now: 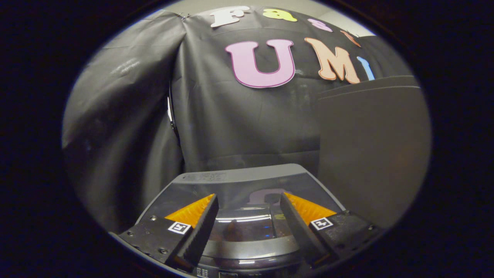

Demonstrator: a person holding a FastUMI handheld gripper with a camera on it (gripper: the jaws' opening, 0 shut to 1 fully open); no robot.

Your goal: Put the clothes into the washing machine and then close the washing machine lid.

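Tongs (pixel 249 208) spread apart, holding nothing; your washing machine lid (pixel 247 185) lies flat directly beneath them, lower centre of frame.

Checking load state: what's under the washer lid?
The lid is down, glossy and reflective. Through it, only dim dark shapes; clothes can't be made out. The open tool hovers above it, holding nothing.

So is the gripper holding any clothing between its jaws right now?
No, the gripper has its jaws apart with nothing between them, above the washing machine's closed glass lid.
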